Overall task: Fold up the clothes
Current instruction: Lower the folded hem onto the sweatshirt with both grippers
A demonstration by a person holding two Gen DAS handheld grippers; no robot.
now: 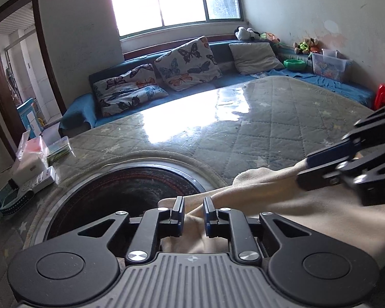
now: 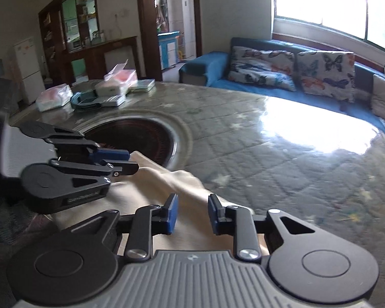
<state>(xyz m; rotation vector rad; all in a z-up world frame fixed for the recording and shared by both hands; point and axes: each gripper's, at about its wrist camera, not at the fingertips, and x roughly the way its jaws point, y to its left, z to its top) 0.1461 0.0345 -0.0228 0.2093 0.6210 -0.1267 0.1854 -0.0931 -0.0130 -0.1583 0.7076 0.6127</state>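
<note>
The cream garment (image 1: 282, 200) lies bunched at the near edge of the table (image 1: 269, 118), beside its round black hotplate (image 1: 125, 192). The left gripper (image 1: 193, 214) has its jaws parted with a fold of cloth between them, not pinched. The right gripper (image 2: 192, 214) also stands released over the cloth. To do this well, probably pinch two matching corners and draw the cloth flat first. A blue sofa (image 1: 146, 95) with butterfly cushions (image 1: 187, 63) sits under the window (image 1: 174, 0).
</note>
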